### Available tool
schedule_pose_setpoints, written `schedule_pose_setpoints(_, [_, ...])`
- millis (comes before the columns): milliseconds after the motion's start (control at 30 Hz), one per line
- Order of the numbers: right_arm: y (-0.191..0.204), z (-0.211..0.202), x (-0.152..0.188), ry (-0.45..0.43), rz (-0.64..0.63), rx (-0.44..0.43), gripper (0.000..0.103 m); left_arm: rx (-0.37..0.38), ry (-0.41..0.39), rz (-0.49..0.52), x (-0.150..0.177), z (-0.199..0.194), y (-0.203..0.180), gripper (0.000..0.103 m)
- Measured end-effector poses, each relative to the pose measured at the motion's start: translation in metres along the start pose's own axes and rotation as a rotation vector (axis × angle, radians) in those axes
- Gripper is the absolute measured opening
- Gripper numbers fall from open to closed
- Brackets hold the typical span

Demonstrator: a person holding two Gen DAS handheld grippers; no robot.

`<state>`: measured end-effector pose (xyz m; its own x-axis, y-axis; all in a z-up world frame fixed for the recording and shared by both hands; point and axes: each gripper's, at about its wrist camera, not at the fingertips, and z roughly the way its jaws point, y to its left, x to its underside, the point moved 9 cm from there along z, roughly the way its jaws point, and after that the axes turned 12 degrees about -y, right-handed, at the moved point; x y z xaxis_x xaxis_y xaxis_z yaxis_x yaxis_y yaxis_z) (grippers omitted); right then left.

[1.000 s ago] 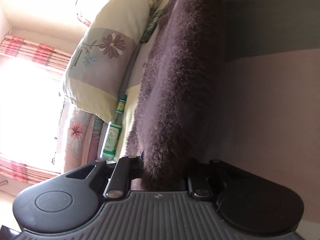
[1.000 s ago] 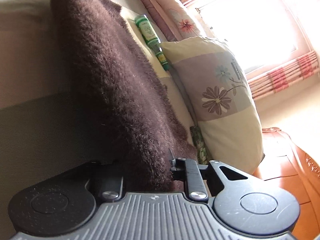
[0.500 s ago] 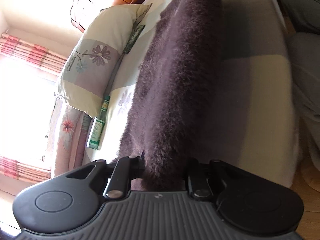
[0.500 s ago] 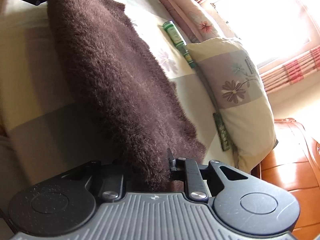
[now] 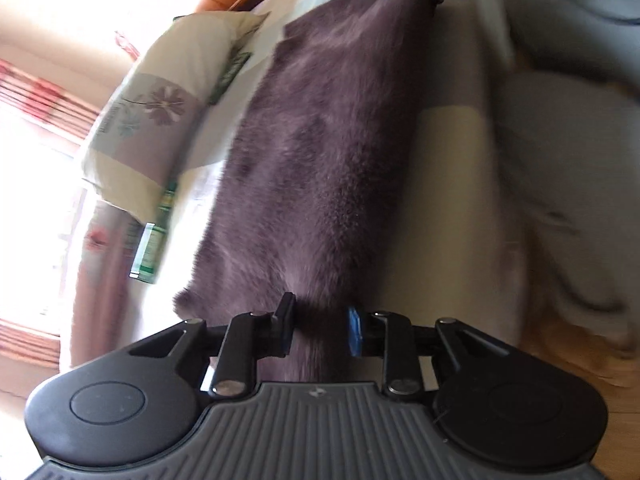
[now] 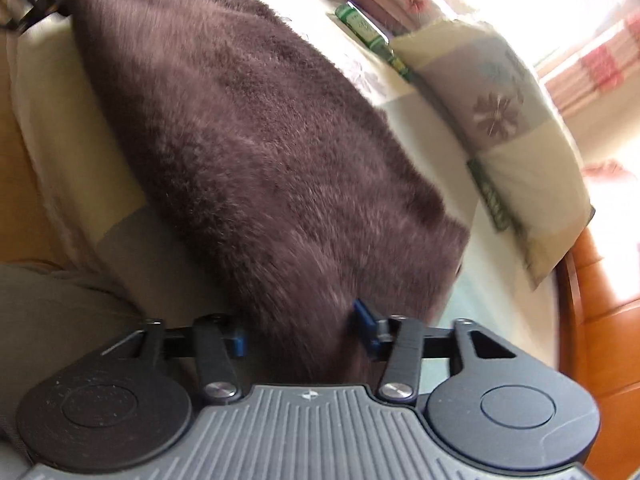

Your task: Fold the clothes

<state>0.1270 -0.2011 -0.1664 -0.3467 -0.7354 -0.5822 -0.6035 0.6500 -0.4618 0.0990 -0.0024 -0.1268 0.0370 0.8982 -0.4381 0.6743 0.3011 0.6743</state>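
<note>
- The left gripper (image 5: 320, 330) is standing spread, its jaws just having been opening; the sweater (image 5: 320, 152) edge is lying loose between them.
- The right gripper (image 6: 304, 330) is gaping wider, jaws likewise just opening, fuzzy cloth between, unpinched.
- The sweater is lying flat on the bed (image 6: 404, 116).
- A pillow (image 6: 504, 120) and green bottle (image 5: 154, 236) are resting beyond it.

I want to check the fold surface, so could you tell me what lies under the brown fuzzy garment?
The brown fuzzy garment lies on a pale patterned bedsheet, visible around its edges. Whatever is directly beneath it is covered.
</note>
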Motion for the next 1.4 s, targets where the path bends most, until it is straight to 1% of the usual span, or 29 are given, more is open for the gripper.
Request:
schedule_pose_setpoints(33, [-0.003, -0.006, 0.003, 0.001, 0.023, -0.015, 0.062, 0.009, -0.012, -0.01, 0.001, -0.011, 0.001, 0.029])
schedule_pose_setpoints(100, [-0.013, -0.024, 0.007, -0.017, 0.092, -0.036, 0.066, -0.005, -0.041, -0.005, 0.0, -0.025, 0.01, 0.031])
schedule_pose_setpoints(133, [-0.02, -0.032, 0.006, -0.033, 0.146, -0.042, 0.069, -0.017, -0.054, -0.011, -0.001, -0.028, 0.015, 0.034])
schedule_pose_setpoints(167, [-0.028, -0.038, 0.005, -0.049, 0.201, -0.048, 0.071, -0.038, -0.073, -0.028, -0.004, -0.028, 0.022, 0.04])
schedule_pose_setpoints(200, [-0.035, -0.042, 0.002, -0.068, 0.254, -0.048, 0.072, -0.057, -0.088, -0.055, -0.006, -0.023, 0.028, 0.045])
schedule_pose_setpoints(233, [-0.042, -0.042, -0.004, -0.093, 0.299, -0.039, 0.073, -0.063, -0.095, -0.095, -0.007, -0.015, 0.032, 0.046])
schedule_pose_setpoints(300, [-0.055, -0.041, -0.015, -0.145, 0.388, -0.018, 0.075, -0.06, -0.099, -0.165, -0.006, 0.001, 0.036, 0.046])
schedule_pose_setpoints(367, [-0.057, -0.028, -0.02, -0.178, 0.461, -0.027, 0.077, -0.041, -0.093, -0.222, -0.002, 0.016, 0.036, 0.047])
schedule_pose_setpoints(433, [-0.05, -0.008, -0.016, -0.156, 0.525, -0.05, 0.077, -0.041, -0.064, -0.242, 0.012, 0.023, 0.032, 0.047])
schedule_pose_setpoints(500, [-0.037, 0.011, 0.003, -0.094, 0.534, -0.061, 0.077, -0.041, -0.026, -0.264, 0.029, 0.029, 0.028, 0.047])
schedule_pose_setpoints(567, [-0.029, 0.013, 0.017, -0.079, 0.511, -0.057, 0.077, -0.03, 0.021, -0.296, 0.049, 0.034, 0.023, 0.048])
schedule_pose_setpoints(633, [-0.026, 0.01, 0.025, -0.077, 0.504, -0.052, 0.077, -0.031, -0.005, -0.34, 0.048, 0.031, 0.032, 0.048])
schedule_pose_setpoints(700, [-0.032, 0.0, 0.018, -0.088, 0.507, -0.028, 0.077, -0.032, -0.035, -0.385, 0.046, 0.028, 0.041, 0.05])
schedule_pose_setpoints(733, [-0.038, -0.003, 0.012, -0.105, 0.503, -0.01, 0.078, -0.042, -0.072, -0.407, 0.039, 0.027, 0.051, 0.051])
schedule_pose_setpoints(800, [-0.051, -0.005, -0.001, -0.146, 0.509, 0.015, 0.084, -0.028, -0.144, -0.502, 0.025, 0.03, 0.07, 0.06])
schedule_pose_setpoints(867, [-0.064, -0.001, -0.013, -0.188, 0.541, 0.028, 0.086, 0.001, -0.191, -0.627, 0.017, 0.044, 0.091, 0.062])
schedule_pose_setpoints(933, [-0.075, 0.01, -0.023, -0.213, 0.579, 0.05, 0.086, 0.001, -0.178, -0.718, 0.023, 0.062, 0.104, 0.062])
schedule_pose_setpoints(1000, [-0.085, 0.024, -0.021, -0.221, 0.648, 0.087, 0.086, 0.003, -0.156, -0.788, 0.034, 0.076, 0.111, 0.062])
schedule_pose_setpoints(1100, [-0.093, 0.042, -0.006, -0.224, 0.772, 0.092, 0.086, 0.016, -0.11, -0.86, 0.058, 0.09, 0.11, 0.064])
schedule_pose_setpoints(1167, [-0.09, 0.053, 0.006, -0.211, 0.808, 0.071, 0.086, 0.027, -0.101, -0.926, 0.076, 0.093, 0.108, 0.065])
schedule_pose_setpoints(1200, [-0.09, 0.056, 0.009, -0.214, 0.806, 0.061, 0.086, 0.032, -0.097, -0.96, 0.085, 0.094, 0.107, 0.064])
schedule_pose_setpoints(1233, [-0.09, 0.056, 0.006, -0.214, 0.796, 0.064, 0.086, 0.033, -0.1, -0.993, 0.086, 0.092, 0.111, 0.064])
schedule_pose_setpoints(1267, [-0.091, 0.056, 0.003, -0.214, 0.785, 0.069, 0.086, 0.024, -0.105, -1.005, 0.083, 0.09, 0.117, 0.064])
schedule_pose_setpoints(1300, [-0.092, 0.055, 0.0, -0.214, 0.774, 0.075, 0.086, 0.016, -0.125, -0.988, 0.077, 0.089, 0.122, 0.066])
schedule_pose_setpoints(1333, [-0.097, 0.054, -0.007, -0.235, 0.768, 0.088, 0.087, 0.008, -0.148, -0.968, 0.07, 0.088, 0.128, 0.069])
schedule_pose_setpoints(1367, [-0.102, 0.052, -0.014, -0.259, 0.761, 0.102, 0.089, 0.022, -0.17, -0.946, 0.061, 0.092, 0.133, 0.074])
schedule_pose_setpoints(1400, [-0.107, 0.053, -0.02, -0.273, 0.767, 0.104, 0.09, 0.041, -0.174, -0.938, 0.056, 0.101, 0.136, 0.075])
